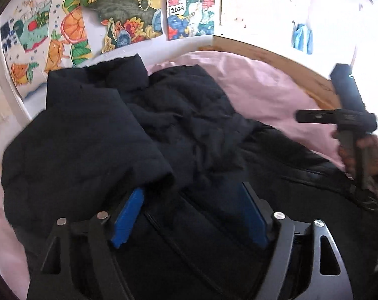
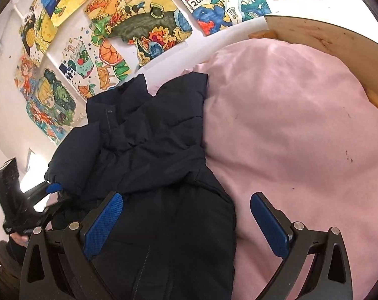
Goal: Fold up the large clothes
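Observation:
A dark navy puffer jacket [image 1: 178, 135] lies on a pink bed sheet [image 1: 269, 87], collar toward the wall, with its left sleeve [image 1: 83, 137] folded in over the body. My left gripper [image 1: 191, 190] is open, its blue pads [image 1: 128, 217] wide apart just above the jacket, the left pad tucked under the sleeve cuff. In the right wrist view the jacket [image 2: 151, 150] fills the centre-left. My right gripper [image 2: 186, 210] is open and empty, spanning the jacket's right edge and the sheet [image 2: 289, 125]. The left gripper [image 2: 51, 187] shows at the far left by the cuff.
A wall with several colourful drawings [image 1: 121, 12] runs behind the bed. A wooden bed board [image 1: 276, 57] curves along the far right. The right gripper's handle and the hand holding it [image 1: 356, 135] sit at the right edge of the left wrist view.

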### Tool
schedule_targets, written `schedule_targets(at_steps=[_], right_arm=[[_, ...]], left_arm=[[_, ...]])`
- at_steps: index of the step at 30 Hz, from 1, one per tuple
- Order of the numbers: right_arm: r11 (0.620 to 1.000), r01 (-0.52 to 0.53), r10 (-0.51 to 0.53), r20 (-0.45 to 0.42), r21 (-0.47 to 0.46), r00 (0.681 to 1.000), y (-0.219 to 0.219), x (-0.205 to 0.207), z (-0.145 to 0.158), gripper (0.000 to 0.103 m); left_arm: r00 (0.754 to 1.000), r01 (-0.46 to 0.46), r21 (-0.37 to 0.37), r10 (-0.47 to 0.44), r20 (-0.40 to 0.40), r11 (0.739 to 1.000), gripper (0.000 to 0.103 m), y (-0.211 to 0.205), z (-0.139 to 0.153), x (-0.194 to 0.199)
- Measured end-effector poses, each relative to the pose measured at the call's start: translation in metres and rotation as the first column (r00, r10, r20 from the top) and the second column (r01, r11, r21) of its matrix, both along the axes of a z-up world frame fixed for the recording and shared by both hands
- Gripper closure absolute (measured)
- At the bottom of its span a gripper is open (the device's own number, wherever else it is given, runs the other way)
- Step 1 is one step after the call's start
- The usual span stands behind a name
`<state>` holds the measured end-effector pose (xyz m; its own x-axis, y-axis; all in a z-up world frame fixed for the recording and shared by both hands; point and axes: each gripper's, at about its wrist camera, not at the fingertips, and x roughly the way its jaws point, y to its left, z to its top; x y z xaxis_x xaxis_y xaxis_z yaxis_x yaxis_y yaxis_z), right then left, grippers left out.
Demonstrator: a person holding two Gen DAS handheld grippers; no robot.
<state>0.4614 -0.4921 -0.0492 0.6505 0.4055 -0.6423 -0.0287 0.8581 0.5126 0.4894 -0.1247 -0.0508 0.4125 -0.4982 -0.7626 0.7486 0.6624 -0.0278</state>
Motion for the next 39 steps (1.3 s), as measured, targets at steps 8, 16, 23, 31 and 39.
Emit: schedule_targets(at_steps=[8, 16, 23, 31, 39], right_arm=[[0.983, -0.091, 0.097, 0.033, -0.157, 0.995, 0.036, 0.006, 0.006, 0.0], [0.783, -0.288, 0.451, 0.185, -0.551, 0.873, 0.163, 0.011, 0.031, 0.0], [0.571, -0.304, 0.674, 0.225, -0.762, 0.703, 0.29, 0.023, 0.023, 0.0], [0.544, -0.302, 0.663, 0.18, -0.783, 0.726, 0.331, 0.05, 0.0, 0.053], [0.717, -0.172, 0.516, 0.349, -0.676, 0.782, 0.273, 0.044, 0.042, 0.087]], left_arm=[[0.975, -0.19, -0.199, 0.161, -0.155, 0.961, 0.028, 0.092, 0.029, -0.023], [0.681, -0.732, -0.125, 0.714, -0.161, 0.67, 0.022, 0.183, 0.022, 0.018], [0.522, -0.853, -0.128, 0.813, -0.259, 0.506, 0.022, 0.216, 0.012, 0.055], [0.503, -0.864, -0.154, 0.814, -0.291, 0.479, 0.022, 0.23, 0.004, 0.057], [0.559, -0.829, -0.14, 0.787, -0.263, 0.542, 0.022, 0.212, -0.004, 0.057]])
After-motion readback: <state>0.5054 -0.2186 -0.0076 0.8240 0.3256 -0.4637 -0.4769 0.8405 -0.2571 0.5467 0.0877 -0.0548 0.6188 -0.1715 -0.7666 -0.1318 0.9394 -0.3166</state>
